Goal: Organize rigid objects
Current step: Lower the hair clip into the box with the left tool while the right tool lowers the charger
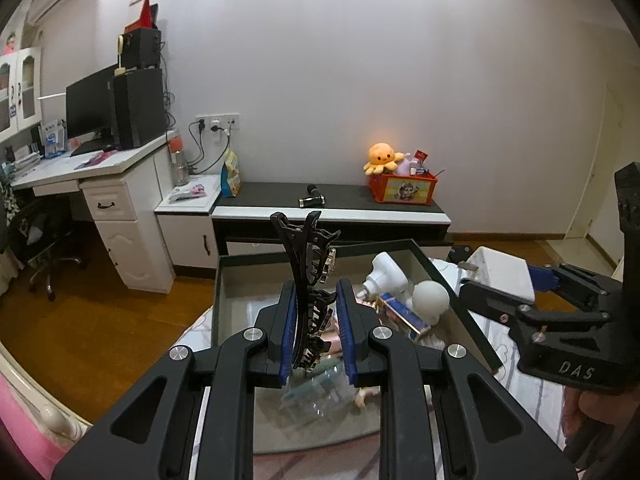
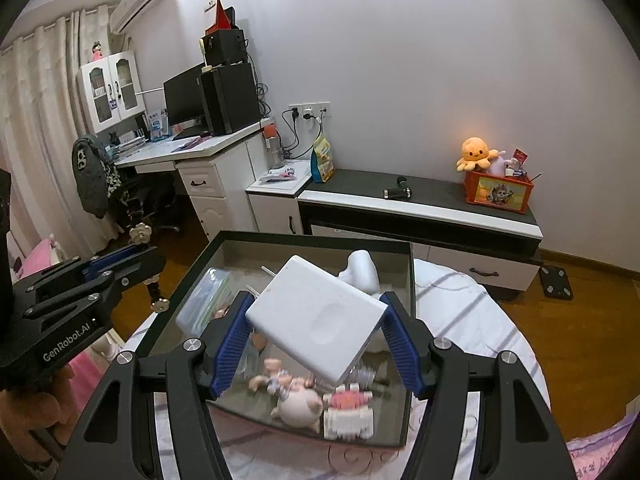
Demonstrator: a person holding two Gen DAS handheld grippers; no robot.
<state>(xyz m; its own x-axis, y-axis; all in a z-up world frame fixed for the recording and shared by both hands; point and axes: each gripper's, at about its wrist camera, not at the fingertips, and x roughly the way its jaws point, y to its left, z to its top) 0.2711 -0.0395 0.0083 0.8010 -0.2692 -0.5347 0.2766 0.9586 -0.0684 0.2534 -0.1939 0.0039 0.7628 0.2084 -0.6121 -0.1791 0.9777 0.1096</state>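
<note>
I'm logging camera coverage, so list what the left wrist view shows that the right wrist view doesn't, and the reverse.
Only the left wrist view shows the black hair claw upright in the left gripper, and the white ball in the box.

Only the right wrist view shows the curtains, the pig toy on the box floor, and the broad face of the white case in the right gripper.

Both show the box, the orange octopus, the desk monitor and the other gripper.
</note>
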